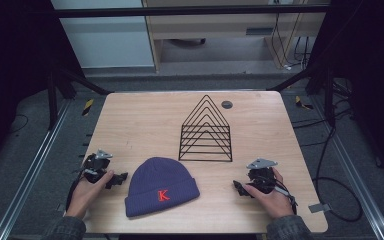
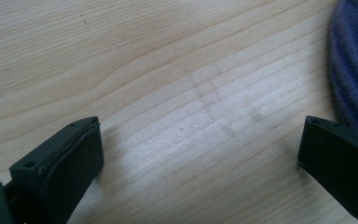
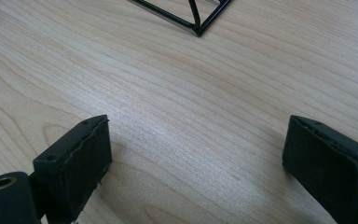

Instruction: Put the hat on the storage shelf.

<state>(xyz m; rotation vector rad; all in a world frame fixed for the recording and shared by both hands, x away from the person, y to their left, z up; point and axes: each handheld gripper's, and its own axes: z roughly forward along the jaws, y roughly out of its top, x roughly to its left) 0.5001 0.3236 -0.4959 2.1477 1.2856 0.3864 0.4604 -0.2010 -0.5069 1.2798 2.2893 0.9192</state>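
Blue knit beanie (image 1: 161,186) with a red K lies flat on the desk (image 1: 140,120), lower centre of the high view, cuff toward the bottom edge. Black wire rack (image 1: 206,131) stands behind it, upper centre, well apart from the hat.

Left tongs (image 1: 114,181) sit at lower left, just beside the hat's left edge, not touching it. Released: in the left gripper view the jaws stand wide with bare wood between them, and the ribbed knit fills the upper right corner, just past the right-hand jaw. Right tongs (image 1: 240,188) rest at lower right, near the hat's cuff but apart from it. Also released, jaws wide over bare wood in the right gripper view; a foot of the rack shows at the top of that frame.

Judgement: the step in hand looks like the approach to the hat, nothing gripped yet.

- Soft knit will bunch, so push one jaw low along the wood and under the edge, then close on a full fold of cuff rather than a pinch of the thin crown.
- Take both sides at about the same level, so it lifts flat.
- Keep clear of the rack's wires.
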